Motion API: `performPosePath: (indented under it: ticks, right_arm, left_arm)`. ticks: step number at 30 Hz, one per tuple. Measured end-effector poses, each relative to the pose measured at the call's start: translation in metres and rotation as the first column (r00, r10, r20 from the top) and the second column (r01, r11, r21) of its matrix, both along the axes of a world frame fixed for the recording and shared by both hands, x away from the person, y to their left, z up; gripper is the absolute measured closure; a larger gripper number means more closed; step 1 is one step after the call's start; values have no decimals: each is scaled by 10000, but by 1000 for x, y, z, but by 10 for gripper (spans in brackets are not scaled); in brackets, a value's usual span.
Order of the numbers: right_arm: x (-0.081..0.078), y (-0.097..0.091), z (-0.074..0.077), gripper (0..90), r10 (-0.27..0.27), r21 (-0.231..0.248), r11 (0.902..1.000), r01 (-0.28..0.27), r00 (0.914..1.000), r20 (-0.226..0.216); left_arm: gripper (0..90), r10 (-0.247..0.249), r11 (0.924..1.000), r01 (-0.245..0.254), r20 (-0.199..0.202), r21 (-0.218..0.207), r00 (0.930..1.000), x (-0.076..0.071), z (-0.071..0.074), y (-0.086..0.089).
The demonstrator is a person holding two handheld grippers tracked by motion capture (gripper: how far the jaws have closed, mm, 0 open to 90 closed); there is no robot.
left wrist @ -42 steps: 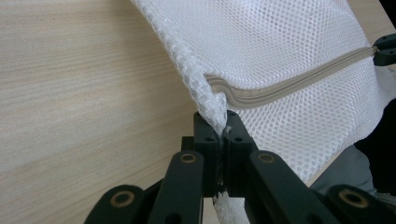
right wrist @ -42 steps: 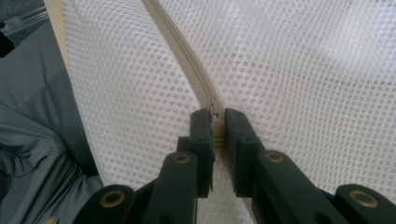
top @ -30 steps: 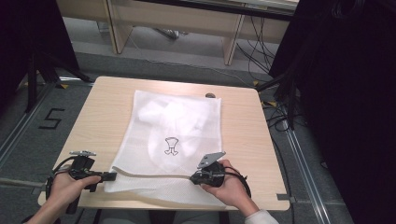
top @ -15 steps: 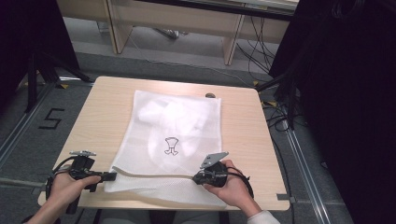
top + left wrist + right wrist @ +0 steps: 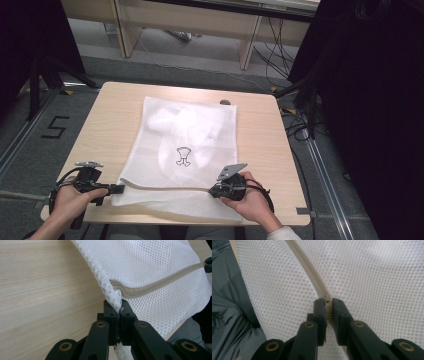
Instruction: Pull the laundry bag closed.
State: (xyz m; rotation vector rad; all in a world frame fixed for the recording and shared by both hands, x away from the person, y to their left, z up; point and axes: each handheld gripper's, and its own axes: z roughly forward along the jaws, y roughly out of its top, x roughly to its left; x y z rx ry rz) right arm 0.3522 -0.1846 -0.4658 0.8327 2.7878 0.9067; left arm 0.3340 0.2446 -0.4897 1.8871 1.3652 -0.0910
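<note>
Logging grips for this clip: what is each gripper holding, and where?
Left gripper pinches the mesh bag's corner by the zipper end; right gripper clamps the zipper pull.

One white mesh bag (image 5: 187, 150) lies on one desk (image 5: 260, 145), with two grippers, perhaps one garment inside.

I see a white mesh laundry bag (image 5: 187, 150) lying flat at frame center on the table, near edge overhanging slightly. White garment inside with a small black print (image 5: 183, 156). Beige zipper (image 5: 165, 186) runs across the lower part, its slider (image 5: 327, 299) sitting at the right end.
</note>
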Motion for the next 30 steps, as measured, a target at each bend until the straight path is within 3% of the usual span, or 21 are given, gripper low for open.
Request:
performPosePath:
  ticks: [1,4,7,11,14,15,16,17,20,21,22,23,26,27,28,30]
  right_arm:
    - [1,-1,-2,829,121,208,9997,-124,9998,127]
    - [-1,-3,1,828,-175,-19,9998,175,9998,-89]
    - [0,-4,1,828,63,57,10000,-64,9999,126]
    - [-1,-4,0,828,-264,77,9996,263,9997,20]
    - [0,-9,1,828,-33,137,9999,33,10000,-26]
    - [-2,-8,1,829,-392,76,9992,393,9992,-21]
    - [0,-10,1,828,-30,84,10000,29,10000,85]
    - [-1,-9,0,828,-272,150,9995,271,9996,105]
    - [0,-12,1,828,-130,68,9999,129,9998,136]
    - [-2,-12,0,828,-444,187,9988,443,9990,41]
    - [-2,-13,2,829,-378,-36,9993,378,9993,-21]
    - [-1,-14,1,828,-154,120,9998,155,9999,-24]
    - [-1,-15,0,828,-240,246,9994,237,9996,151]
    - [-2,-15,0,828,-316,263,9992,316,9995,8]
    - [-1,-16,0,828,-263,230,9994,260,9995,148]
    - [-1,-17,2,828,-169,149,9997,169,9999,-11]
  left_arm:
    - [862,27,10000,-27,7,-36,10000,0,0,0]
    - [862,-16,10000,16,-24,-14,10000,0,0,0]
    - [862,7,10000,-7,-15,-63,10000,0,0,0]
    - [861,143,9999,-142,69,-39,9999,0,-1,-1]
    - [861,-52,10000,52,-32,-35,10000,0,0,0]
    - [862,-17,10000,17,-8,-18,10000,0,0,-1]
    - [862,14,10000,-14,-19,-72,10000,0,0,-1]
    - [862,12,10000,-12,4,-80,10000,0,0,0]
    - [862,65,10000,-65,13,-64,10000,0,0,-1]
    - [862,-26,10000,26,-20,-30,10000,0,0,0]
    - [862,-14,10000,14,-34,-57,10000,0,0,0]
    - [862,36,10000,-36,-13,-49,10000,0,0,-1]
    - [862,142,9999,-142,94,-90,9999,0,-1,-1]
    - [862,-49,10000,49,-29,-67,10000,0,0,0]
    - [862,-30,10000,29,-19,-82,10000,0,0,-1]
    - [861,74,9999,-73,23,-114,10000,0,0,-1]
